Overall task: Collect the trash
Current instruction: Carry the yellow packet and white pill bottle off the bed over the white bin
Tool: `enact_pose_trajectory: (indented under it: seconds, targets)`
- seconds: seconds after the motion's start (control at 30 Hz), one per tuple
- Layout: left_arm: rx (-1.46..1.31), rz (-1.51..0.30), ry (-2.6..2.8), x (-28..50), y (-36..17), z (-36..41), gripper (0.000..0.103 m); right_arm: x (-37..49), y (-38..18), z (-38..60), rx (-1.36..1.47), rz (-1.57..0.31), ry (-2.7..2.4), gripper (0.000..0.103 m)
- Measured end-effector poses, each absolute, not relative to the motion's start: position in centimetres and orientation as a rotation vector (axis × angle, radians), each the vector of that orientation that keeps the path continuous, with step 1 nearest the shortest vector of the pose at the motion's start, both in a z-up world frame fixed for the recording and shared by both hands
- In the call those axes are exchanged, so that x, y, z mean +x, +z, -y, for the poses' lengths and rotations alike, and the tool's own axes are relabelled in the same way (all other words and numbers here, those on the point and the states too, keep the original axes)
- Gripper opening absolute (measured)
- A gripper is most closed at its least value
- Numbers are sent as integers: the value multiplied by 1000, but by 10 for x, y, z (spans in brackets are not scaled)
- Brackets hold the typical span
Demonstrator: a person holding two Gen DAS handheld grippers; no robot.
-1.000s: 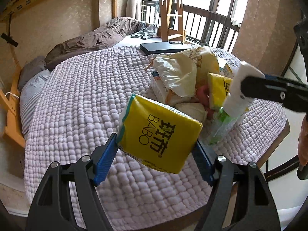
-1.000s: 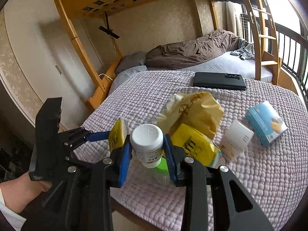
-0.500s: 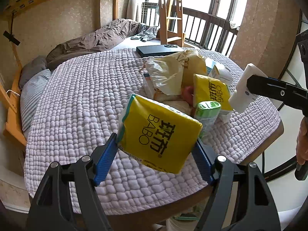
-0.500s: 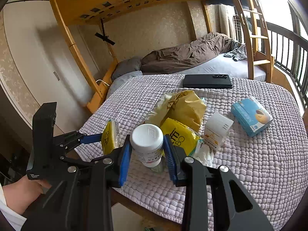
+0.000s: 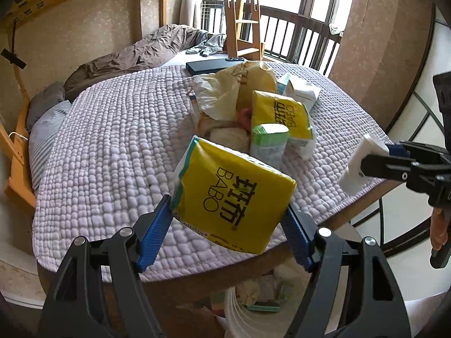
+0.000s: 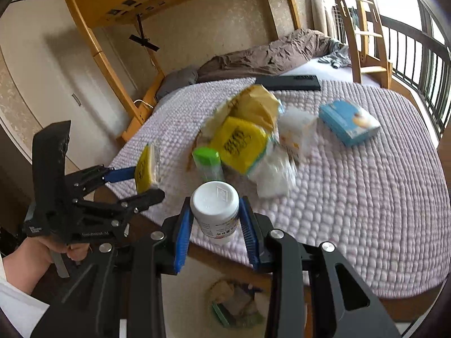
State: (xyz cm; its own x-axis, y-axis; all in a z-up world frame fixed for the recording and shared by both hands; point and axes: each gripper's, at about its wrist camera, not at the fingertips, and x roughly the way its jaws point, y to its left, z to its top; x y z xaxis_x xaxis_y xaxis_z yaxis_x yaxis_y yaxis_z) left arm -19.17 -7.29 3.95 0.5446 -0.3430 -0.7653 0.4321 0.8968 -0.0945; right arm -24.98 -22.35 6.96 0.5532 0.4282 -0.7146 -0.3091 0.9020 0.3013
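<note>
My left gripper (image 5: 227, 225) is shut on a yellow BABO tissue pack (image 5: 234, 194) and holds it above the near edge of the quilted table (image 5: 112, 146). My right gripper (image 6: 215, 225) is shut on a white pill bottle (image 6: 215, 208), also off the table's edge; the bottle shows in the left wrist view (image 5: 362, 166). A white bin (image 5: 253, 307) with trash in it stands on the floor below both; it also shows in the right wrist view (image 6: 236, 304). The left gripper shows in the right wrist view (image 6: 141, 180) with its pack (image 6: 148, 167).
On the table lie a second yellow tissue pack (image 5: 282, 118), a green-capped tube (image 5: 267, 143), a crumpled yellow bag (image 5: 239, 90), a white carton (image 5: 301, 91), a blue box (image 6: 349, 122) and a black flat device (image 5: 214, 66). A bunk bed stands behind.
Both grippers have pulled back from the table with their loads and tilted down. The table edge and the bin on the floor have come into view.
</note>
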Motion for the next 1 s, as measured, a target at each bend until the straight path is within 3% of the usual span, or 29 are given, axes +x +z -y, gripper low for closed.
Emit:
enact_pose_trajectory:
  seconds: [1.0]
  targets:
    - [186, -951, -586, -265, 30, 112, 76, -320, 37, 240, 194, -1003, 411, 33]
